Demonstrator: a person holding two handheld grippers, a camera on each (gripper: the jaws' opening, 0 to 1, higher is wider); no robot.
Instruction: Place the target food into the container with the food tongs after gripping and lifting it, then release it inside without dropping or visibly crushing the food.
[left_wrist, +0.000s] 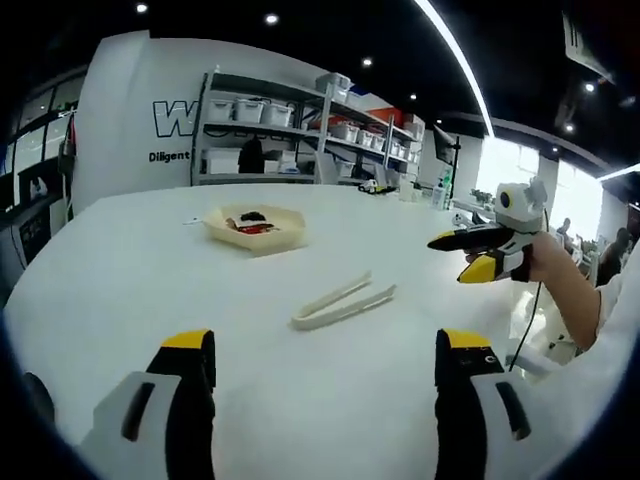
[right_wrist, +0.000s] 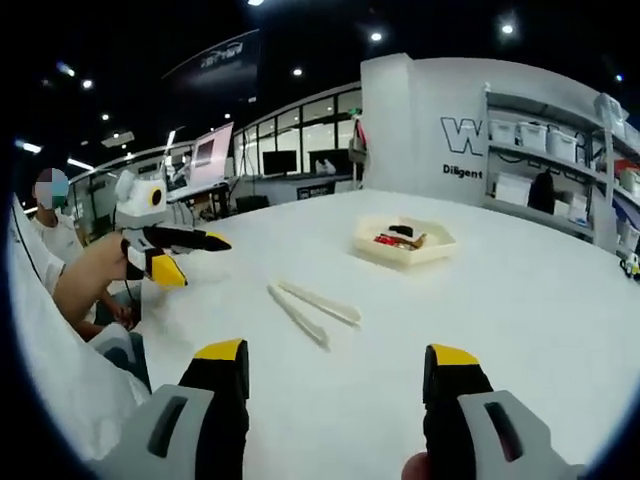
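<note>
Jaws apart above tongs (left_wrist: 343, 302)

**White showroom under a dark ceiling**

A broad white table (left_wrist: 150, 300) fills the foreground. Behind it stands a curved white wall (left_wrist: 130, 110) with dark lettering, and beside that a metal shelving unit (left_wrist: 300, 130) stacked with pale bins. The ceiling is black, dotted with small spotlights and crossed by a bright light strip (left_wrist: 455, 60). Large windows (right_wrist: 300, 130) glow at the room's edge.
</note>
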